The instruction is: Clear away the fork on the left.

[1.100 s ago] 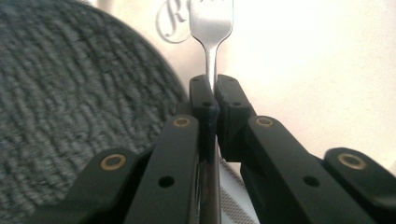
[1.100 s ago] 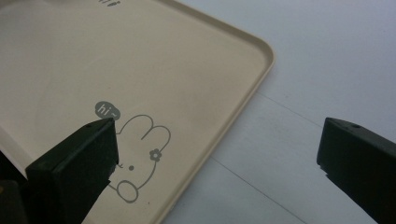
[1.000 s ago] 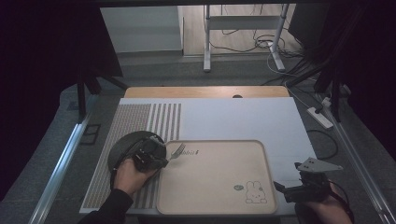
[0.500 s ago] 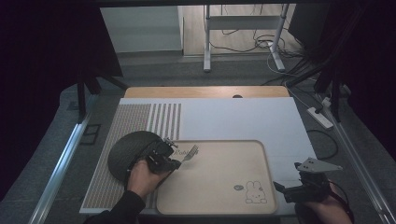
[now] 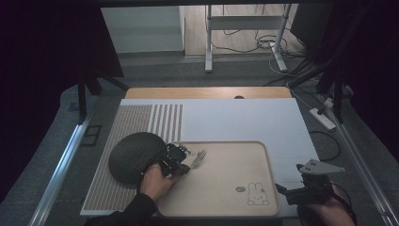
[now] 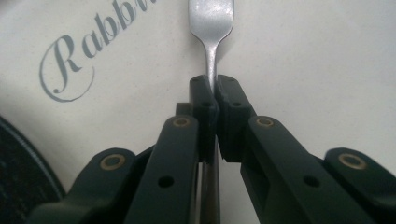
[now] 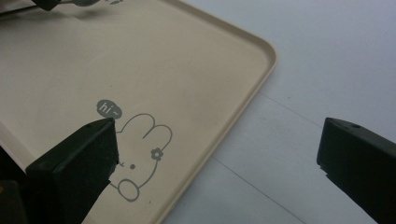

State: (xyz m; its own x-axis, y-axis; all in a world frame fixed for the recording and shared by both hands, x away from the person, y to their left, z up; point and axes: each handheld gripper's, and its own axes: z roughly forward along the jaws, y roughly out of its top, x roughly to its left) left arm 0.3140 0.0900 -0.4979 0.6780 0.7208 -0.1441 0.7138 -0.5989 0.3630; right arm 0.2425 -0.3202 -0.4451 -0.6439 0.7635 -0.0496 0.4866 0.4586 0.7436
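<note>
Table mat [image 5: 235,120]: we list a large white sheet with a dotted and striped band at its left end, covering the tabletop.

Tray [image 5: 254,153]: beige, rounded corners, lying on the near half of the mat; a rabbit drawing [image 5: 257,194] with a "hi~" bubble near its near right corner, and "Rabbit" lettering [image 6: 88,51] near its left end.

Plate [image 5: 134,155]: dark, round, on the mat just left of the tray.

Left gripper [image 5: 181,157]: in the person's left hand over the tray's left end, jaws clamped on the fork's handle.

Right gripper [image 5: 294,193]: in the right hand at the tray's near right corner, jaws spread wide with nothing between them.

Fork [image 5: 198,158]: metal, held by its handle [image 6: 211,63], tines pointing toward the tray's middle; we cannot tell whether it touches the tray.
</note>
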